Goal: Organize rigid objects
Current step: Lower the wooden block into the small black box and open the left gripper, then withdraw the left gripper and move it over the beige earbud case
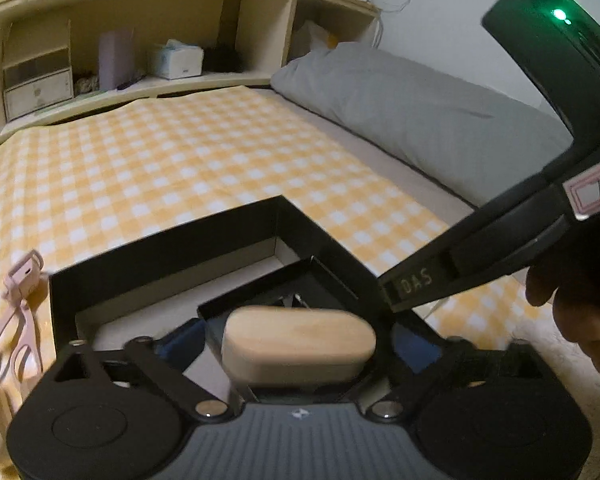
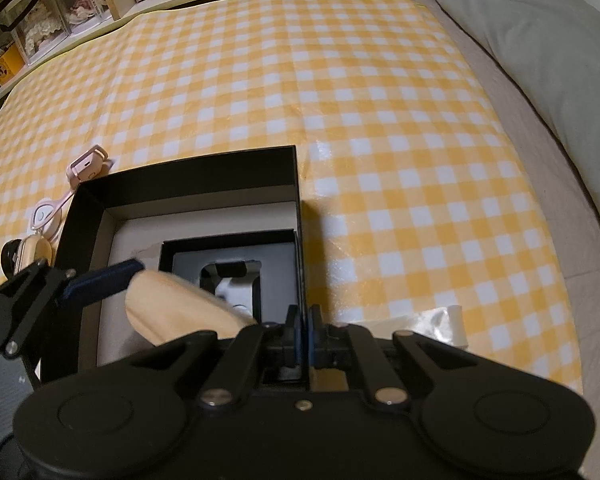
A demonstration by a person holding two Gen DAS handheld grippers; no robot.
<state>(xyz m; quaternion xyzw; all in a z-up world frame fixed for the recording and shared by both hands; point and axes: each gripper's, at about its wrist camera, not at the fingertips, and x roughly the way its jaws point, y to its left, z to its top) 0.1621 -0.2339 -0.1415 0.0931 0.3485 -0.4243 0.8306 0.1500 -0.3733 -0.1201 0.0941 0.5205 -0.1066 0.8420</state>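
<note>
Bed covered with a yellow-and-white checked cloth [image 2: 340, 92], big black open box [image 2: 204, 176] sitting on it. Inside the big box, in its right corner, a smaller black box [image 2: 276, 252] with a white item partly visible in its cutout.

Left gripper [image 1: 298, 344] is over the box interior, jaws spread wide, released. Wooden block [image 1: 300, 344], pale with rounded ends, sits between the blue pads in the left wrist view but the pads do not press on it; gaps show either side. From the right wrist view the same block [image 2: 172, 308] lies tilted, over the big box floor and overlapping the near-left edge of the small box; whether it rests on the box or hangs free I cannot tell, it is blurred.

Right gripper [image 2: 304, 332] is clenched, blue pads pinched on the thin right wall of the black box [image 2: 300, 216], gripping its edge near the corner. In the left wrist view the right gripper's black finger marked DAS reaches the box rim, a hand [image 1: 580, 312] behind it.

Left of the box on the cloth: pink eyelash curler [image 2: 56, 204] and a cream-coloured object [image 2: 36, 252] beside it. Grey pillow [image 1: 412, 104] at right, wooden headboard shelf [image 1: 140, 40] behind with tissue box and small drawers
</note>
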